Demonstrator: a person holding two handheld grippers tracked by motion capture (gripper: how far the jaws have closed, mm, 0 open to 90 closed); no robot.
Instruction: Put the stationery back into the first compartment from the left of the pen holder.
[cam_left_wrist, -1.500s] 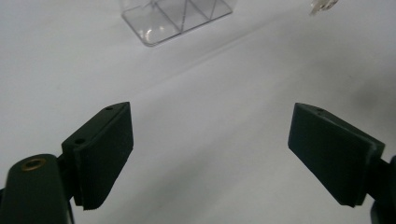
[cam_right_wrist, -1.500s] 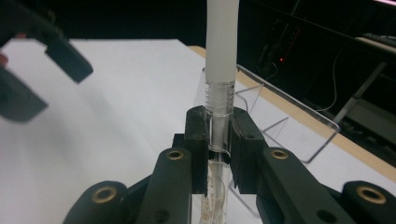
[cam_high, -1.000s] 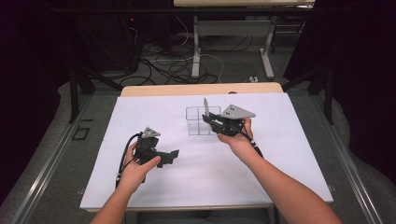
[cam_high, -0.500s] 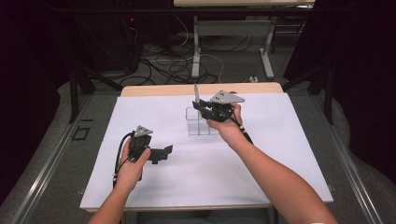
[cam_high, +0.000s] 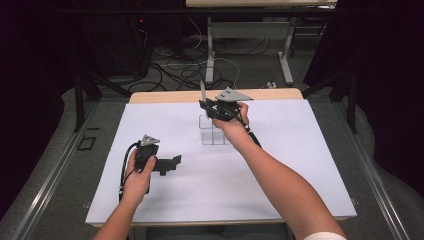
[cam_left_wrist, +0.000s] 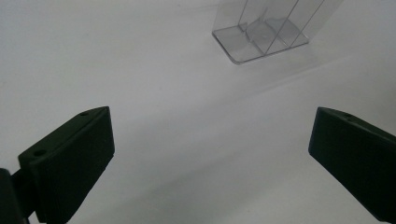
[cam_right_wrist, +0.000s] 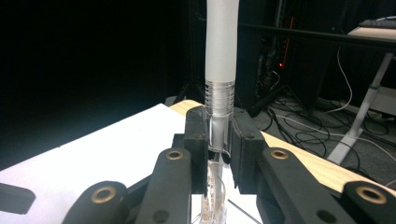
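There's a slim frosted pen (cam_right_wrist: 221, 70) pinched upright between the jaws of my right gripper (cam_right_wrist: 219, 144), closed snug on its clear ribbed section, with the pale barrel rising out of the top of the right gripper view and a bit of clear body hanging below the pads. I say pen, though it could be some other tube-shaped tool; the lower end is hard to read. From the high view, my right gripper (cam_high: 212, 107) is lifted above the far middle of the table, and the pen (cam_high: 202, 92) sticks up from it as a thin light sliver. Right underneath sits a clear plastic organizer (cam_high: 213, 131), upright on the white sheet (cam_high: 280, 165), with dividers splitting it into compartments; the pen is above it, not inside it. My left gripper (cam_left_wrist: 210, 158) is spread wide with nothing between the jaws, just bare white sheet (cam_left_wrist: 140, 70) below and the clear plastic organizer (cam_left_wrist: 268, 30) at the far top edge of its view. In the high view my left gripper (cam_high: 170, 164) rests low on the sheet toward the near left, well apart from the organizer, my left hand (cam_high: 137, 175) wrapped round its body. The wooden table edge (cam_high: 165, 96) shows beyond the sheet.
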